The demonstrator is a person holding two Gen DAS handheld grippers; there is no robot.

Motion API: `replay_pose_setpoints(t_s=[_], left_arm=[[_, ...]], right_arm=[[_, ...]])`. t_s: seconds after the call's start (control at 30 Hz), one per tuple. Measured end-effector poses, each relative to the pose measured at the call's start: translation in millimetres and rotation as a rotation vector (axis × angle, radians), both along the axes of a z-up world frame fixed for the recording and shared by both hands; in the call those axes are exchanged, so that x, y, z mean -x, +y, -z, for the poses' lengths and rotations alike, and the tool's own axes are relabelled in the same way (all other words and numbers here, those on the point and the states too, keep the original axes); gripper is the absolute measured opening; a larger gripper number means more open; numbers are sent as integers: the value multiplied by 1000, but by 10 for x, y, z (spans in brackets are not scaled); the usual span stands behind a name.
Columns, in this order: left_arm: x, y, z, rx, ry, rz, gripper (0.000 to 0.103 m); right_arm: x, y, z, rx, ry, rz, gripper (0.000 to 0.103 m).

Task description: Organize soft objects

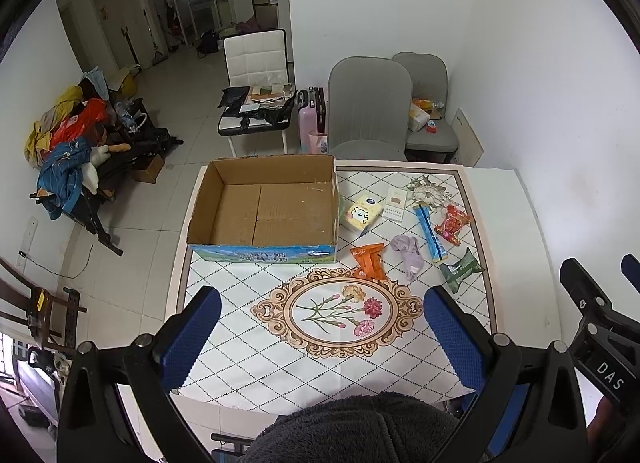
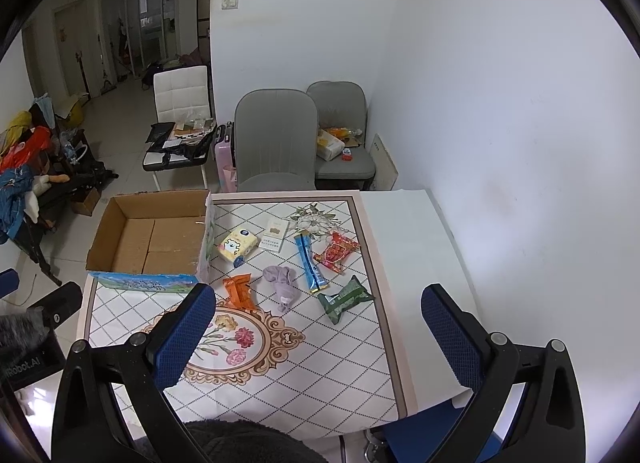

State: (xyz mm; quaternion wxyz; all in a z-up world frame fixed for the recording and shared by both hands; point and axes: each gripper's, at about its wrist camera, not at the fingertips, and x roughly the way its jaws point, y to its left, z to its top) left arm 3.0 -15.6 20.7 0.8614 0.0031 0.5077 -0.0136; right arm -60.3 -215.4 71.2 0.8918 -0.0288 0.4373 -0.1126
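Two grippers held above the table (image 1: 500,199), both spread wide, nothing between the blue pads. Left gripper (image 1: 320,339) over the floral medallion; right gripper (image 2: 320,339) over the table's near right part. Landmark: open cardboard box (image 1: 224,199), far left of table, nothing seen inside. Just right of the box: yellow tissue pack (image 1: 362,215), white card (image 1: 394,203) beside it. Near the box's front right corner: orange packet (image 1: 370,261). Right of that: lilac sock (image 1: 408,255), crumpled. Further right of the box: blue stick sachet (image 1: 430,233), red snack pack (image 1: 452,223), green packet (image 1: 460,269). All lie on the tablecloth, outside the box.
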Motion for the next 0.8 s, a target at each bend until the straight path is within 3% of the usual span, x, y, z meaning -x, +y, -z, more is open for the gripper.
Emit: replay_pose_setpoints(t_s=[0.8], left_arm=[[-21,-18,29,6,1,5,103]], right_arm=[[-28,54,-26,17,-11,-11,103]])
